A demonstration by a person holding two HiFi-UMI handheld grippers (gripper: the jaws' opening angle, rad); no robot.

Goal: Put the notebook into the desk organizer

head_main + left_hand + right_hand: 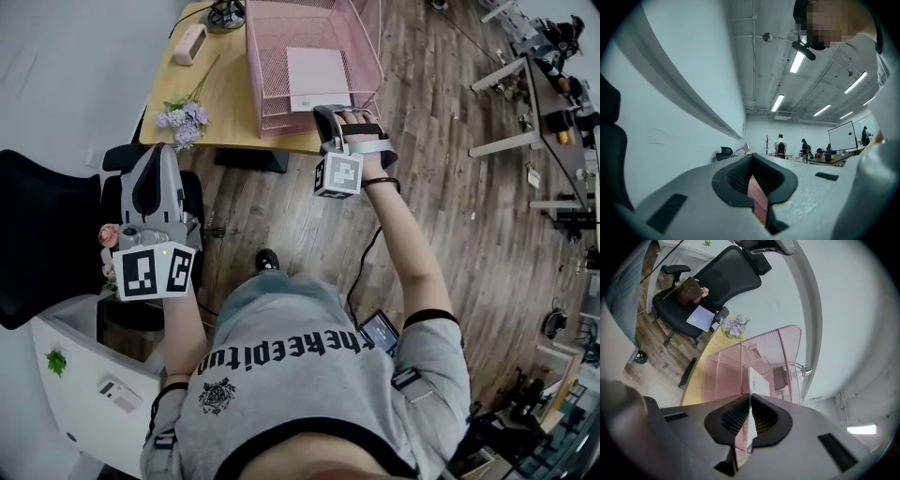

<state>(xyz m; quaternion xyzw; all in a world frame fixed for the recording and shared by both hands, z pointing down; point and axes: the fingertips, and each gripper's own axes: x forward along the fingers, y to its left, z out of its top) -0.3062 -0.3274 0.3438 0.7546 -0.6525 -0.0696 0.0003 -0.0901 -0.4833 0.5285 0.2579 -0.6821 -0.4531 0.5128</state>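
Observation:
The white notebook (pixel 317 73) lies inside the pink mesh desk organizer (pixel 267 84) on the wooden desk (pixel 220 103). My right gripper (pixel 330 112) reaches over the organizer's front rim to the notebook's near edge. In the right gripper view its jaws (pixel 750 397) are shut on the notebook (pixel 761 380), seen almost edge-on, with the organizer (pixel 726 366) beyond. My left gripper (pixel 153 155) is held off to the left over a black chair, away from the desk. Its jaws (pixel 751 159) point up at the ceiling and stand shut; a pink strip shows in the slit between them.
Purple flowers (pixel 183 120) and a beige box (pixel 190 43) lie on the desk left of the organizer. A black office chair (pixel 37 234) and a white cabinet (pixel 94 375) stand at the left. Other desks (pixel 544 103) line the right. People stand far off (pixel 780 145).

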